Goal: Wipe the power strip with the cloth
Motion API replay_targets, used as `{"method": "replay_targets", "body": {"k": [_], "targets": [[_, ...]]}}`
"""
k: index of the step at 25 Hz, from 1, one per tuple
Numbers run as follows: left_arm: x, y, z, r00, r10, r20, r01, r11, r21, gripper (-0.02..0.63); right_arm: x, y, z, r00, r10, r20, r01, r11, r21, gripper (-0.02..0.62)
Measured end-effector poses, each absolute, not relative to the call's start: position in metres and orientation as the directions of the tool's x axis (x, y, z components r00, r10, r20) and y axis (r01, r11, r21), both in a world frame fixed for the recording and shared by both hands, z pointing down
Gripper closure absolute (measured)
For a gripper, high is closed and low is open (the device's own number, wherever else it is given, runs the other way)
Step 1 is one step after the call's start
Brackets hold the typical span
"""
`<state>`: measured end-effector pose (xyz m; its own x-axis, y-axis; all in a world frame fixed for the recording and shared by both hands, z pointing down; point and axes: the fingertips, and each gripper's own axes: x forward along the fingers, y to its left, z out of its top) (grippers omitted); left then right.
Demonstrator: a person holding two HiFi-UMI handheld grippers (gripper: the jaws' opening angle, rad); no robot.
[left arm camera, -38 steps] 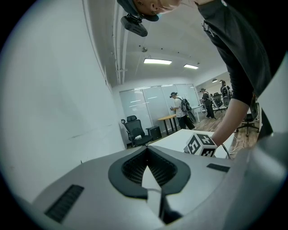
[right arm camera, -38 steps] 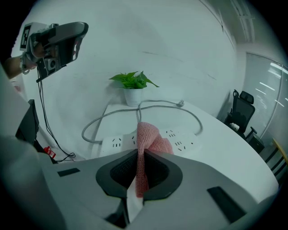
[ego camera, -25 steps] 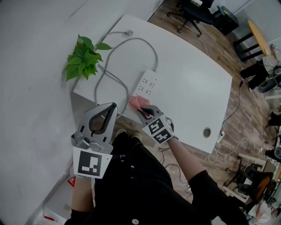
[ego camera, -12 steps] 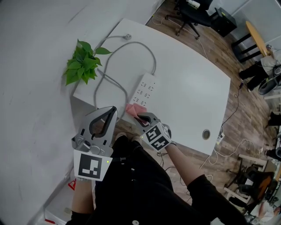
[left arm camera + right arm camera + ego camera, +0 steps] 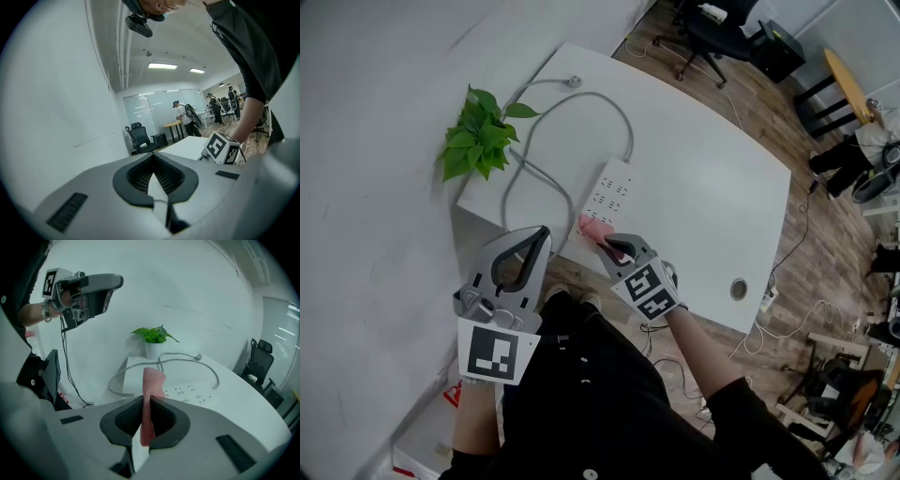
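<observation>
A white power strip (image 5: 610, 192) lies on the white table (image 5: 703, 187), its grey cord (image 5: 614, 112) looping back to a plug. My right gripper (image 5: 607, 244) is shut on a pink cloth (image 5: 593, 229), held at the strip's near end by the table's front edge. The right gripper view shows the cloth (image 5: 151, 390) standing up between the jaws, with the power strip (image 5: 192, 393) just beyond. My left gripper (image 5: 525, 246) is shut and empty, held off the table to the left, its jaws pointing up and away in the left gripper view (image 5: 157, 180).
A small potted plant (image 5: 476, 131) stands at the table's left corner. A round cable hole (image 5: 739, 288) is near the front right edge. Office chairs (image 5: 712, 28) and cables on the wooden floor lie beyond the table. A wall is at the left.
My right gripper with the cloth shifted slightly right along the table's front edge, staying at the strip's near end. The left gripper stayed put.
</observation>
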<state>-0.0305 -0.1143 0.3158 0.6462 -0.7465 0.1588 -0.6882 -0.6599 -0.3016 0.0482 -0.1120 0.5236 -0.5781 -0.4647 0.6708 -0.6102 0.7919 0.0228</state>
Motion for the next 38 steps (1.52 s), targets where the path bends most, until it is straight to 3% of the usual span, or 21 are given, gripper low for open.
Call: {"method": "replay_targets", "body": {"k": [10, 21, 38], "targets": [[-0.033, -0.113, 0.316, 0.636, -0.754, 0.166, -0.697, -0.653, -0.296, 0.592, 0.087, -0.175, 0.478, -0.509, -0.604, 0.613, -0.671, 0.724, 0.157, 0.548], [-0.037, -0.110, 0.318, 0.607, -0.775, 0.175, -0.721, -0.630, -0.289, 0.592, 0.111, -0.247, 0.474, -0.443, -0.669, 0.597, -0.687, 0.681, 0.253, 0.548], [-0.058, -0.106, 0.326, 0.544, -0.812, 0.211, -0.759, -0.584, -0.288, 0.592, 0.096, -0.292, 0.540, -0.405, -0.572, 0.713, -0.652, 0.727, 0.213, 0.548]]}}
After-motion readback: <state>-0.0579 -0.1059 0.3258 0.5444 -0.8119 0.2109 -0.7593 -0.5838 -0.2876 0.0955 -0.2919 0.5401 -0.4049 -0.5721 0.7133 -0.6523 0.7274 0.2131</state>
